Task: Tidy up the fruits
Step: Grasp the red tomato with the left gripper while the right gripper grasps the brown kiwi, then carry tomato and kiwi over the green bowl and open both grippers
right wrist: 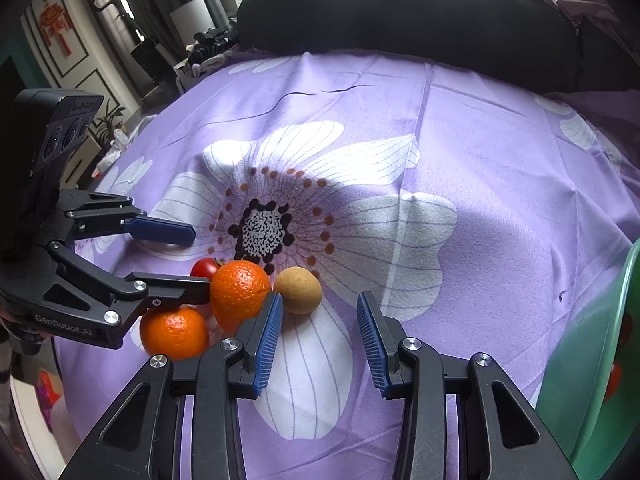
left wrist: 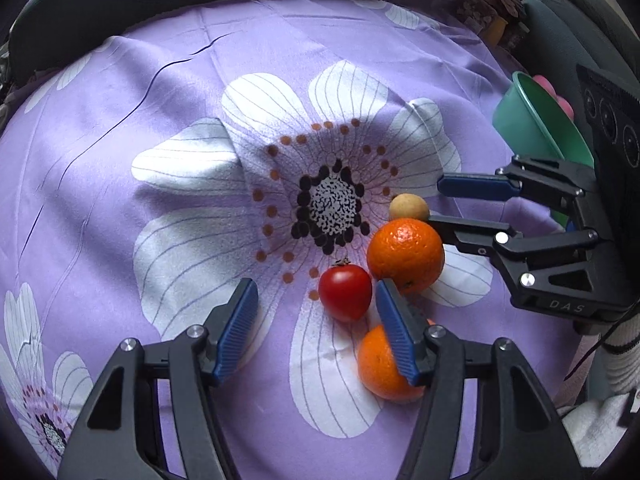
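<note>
**Four fruits still on the cloth, bowl only part filled**

I judge the sorting well short of done: four fruits still lie loose in a tight cluster on the purple flowered cloth (left wrist: 168, 92), and neither of my grippers has hold of anything.

Nearest me, my left gripper (left wrist: 316, 322) stands partly open and empty. Its right finger lies over the near orange (left wrist: 378, 364), and the small red tomato (left wrist: 344, 292) sits just beyond the gap between the fingers, not pinched. The tomato is glossy and smooth, with a dry dark stem cap.

Just behind and to the right is the far orange (left wrist: 404, 254), bright, pebbled and round, close against the tomato. At its far side rests a small tan fruit (left wrist: 408, 207), dull-skinned and round; what kind it is I cannot tell.

My right gripper (right wrist: 320, 336) is narrowly open and empty, its fingers pointing down at the cloth with the tan fruit just beyond its left finger.

Farthest right, the green bowl (left wrist: 520, 120) is tipped toward me; something red shows inside it in the right wrist view, so some fruit seems already put away.
</note>
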Tool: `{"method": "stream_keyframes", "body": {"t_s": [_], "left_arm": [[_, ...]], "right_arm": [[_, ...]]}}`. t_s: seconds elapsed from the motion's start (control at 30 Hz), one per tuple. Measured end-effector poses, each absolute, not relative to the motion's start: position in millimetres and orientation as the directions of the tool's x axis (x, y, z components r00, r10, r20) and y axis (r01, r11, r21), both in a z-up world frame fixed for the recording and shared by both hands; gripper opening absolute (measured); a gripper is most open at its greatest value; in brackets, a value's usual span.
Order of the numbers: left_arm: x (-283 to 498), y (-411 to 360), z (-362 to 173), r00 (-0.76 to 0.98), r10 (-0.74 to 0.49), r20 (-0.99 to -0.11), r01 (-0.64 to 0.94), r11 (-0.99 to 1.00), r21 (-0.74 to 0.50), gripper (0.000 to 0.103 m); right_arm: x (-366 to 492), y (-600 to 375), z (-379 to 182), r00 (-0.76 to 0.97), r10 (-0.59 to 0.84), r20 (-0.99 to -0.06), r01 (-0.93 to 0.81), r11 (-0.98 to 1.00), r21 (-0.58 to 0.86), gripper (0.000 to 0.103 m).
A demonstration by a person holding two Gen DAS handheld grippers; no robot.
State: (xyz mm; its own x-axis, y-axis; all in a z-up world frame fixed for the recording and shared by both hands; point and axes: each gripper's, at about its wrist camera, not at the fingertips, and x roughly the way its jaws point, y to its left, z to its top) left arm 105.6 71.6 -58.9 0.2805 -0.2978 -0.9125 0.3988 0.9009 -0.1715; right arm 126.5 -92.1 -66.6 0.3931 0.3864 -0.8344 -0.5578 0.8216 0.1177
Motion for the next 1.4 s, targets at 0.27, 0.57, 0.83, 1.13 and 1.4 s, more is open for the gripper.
{"method": "stream_keyframes", "body": {"t_s": [0.27, 0.57, 0.83, 1.13, 1.4], "left_arm": [[105.9, 58.7, -59.1, 0.336, -0.228, -0.914, 0.438, 0.897, -0.062, 0.053], [111.3, 60.9, -63.0, 0.374, -0.179, -0.91, 0.357, 0.933, -0.037, 0.027], [104.4, 72.2, -64.0, 0.391, -0.217, -0.894, 0.327, 0.941, -0.085, 0.025], [90.3, 73.8, -57.4, 0.425, -0.246, -0.871, 0.291, 0.949, -0.126, 0.024], [66.0, 62.2, -25.4, 0.525, -0.232, -0.819, 0.272, 0.957, -0.096, 0.025]], "right_arm": [[131.1, -75.5, -65.5, 0.442, 0.329, -0.835, -0.615, 0.788, -0.015, 0.042], [135.1, -68.4, -73.1, 0.439, 0.346, -0.829, -0.612, 0.791, 0.006, 0.042], [139.2, -60.7, -77.6, 0.445, 0.329, -0.833, -0.602, 0.798, -0.006, 0.028], [133.1, -77.3, -63.5, 0.469, 0.366, -0.804, -0.553, 0.831, 0.056, 0.028], [96.8, -102.1, -39.2, 0.502, 0.403, -0.765, -0.54, 0.837, 0.087, 0.028]]}}
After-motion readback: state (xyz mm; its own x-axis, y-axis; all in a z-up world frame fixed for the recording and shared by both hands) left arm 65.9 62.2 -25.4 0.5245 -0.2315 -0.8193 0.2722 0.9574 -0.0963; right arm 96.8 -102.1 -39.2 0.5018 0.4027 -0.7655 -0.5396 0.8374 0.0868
